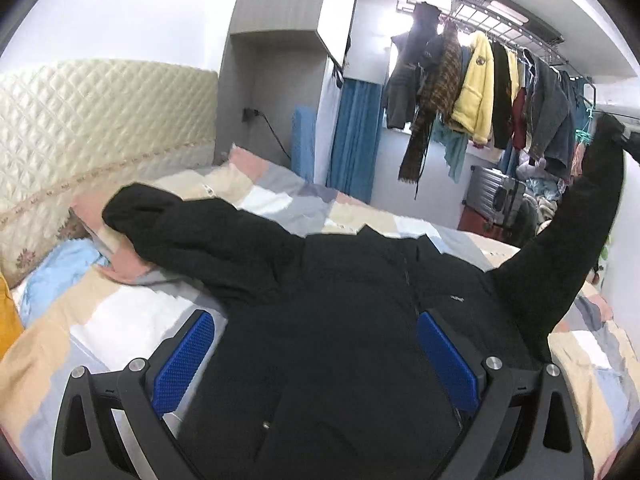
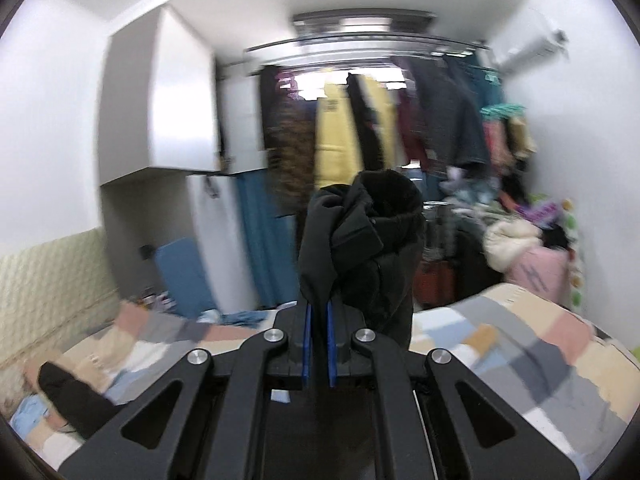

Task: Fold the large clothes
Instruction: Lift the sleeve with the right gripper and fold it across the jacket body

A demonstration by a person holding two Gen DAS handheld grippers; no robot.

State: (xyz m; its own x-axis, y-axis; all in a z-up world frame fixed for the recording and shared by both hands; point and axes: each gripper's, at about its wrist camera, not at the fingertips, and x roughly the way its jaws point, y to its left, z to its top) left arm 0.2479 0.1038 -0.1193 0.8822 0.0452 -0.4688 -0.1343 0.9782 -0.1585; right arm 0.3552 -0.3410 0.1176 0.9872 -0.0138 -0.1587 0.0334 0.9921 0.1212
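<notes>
A large black jacket point(image 1: 352, 320) lies front-up on the patchwork bed cover point(image 1: 132, 320). One sleeve point(image 1: 180, 224) lies stretched out toward the upper left. The other sleeve point(image 1: 580, 232) rises steeply at the right, its cuff gripped by my right gripper point(image 1: 624, 136). In the right wrist view, that gripper point(image 2: 318, 312) is shut on the bunched black sleeve cuff point(image 2: 360, 236), held high above the bed. My left gripper point(image 1: 318, 356) hovers over the jacket's body with its jaws wide apart. Its blue pads point(image 1: 188, 360) stand clear of the fabric.
A quilted cream headboard point(image 1: 80, 132) lines the left side, with pillows point(image 1: 60, 268) below it. Beyond the bed hang several clothes on a rack point(image 1: 500, 92), with a silver suitcase point(image 1: 496, 196) and piled clothes point(image 2: 516, 248) under it. A blue curtain point(image 1: 356, 136) and a grey cabinet point(image 1: 296, 0) stand behind.
</notes>
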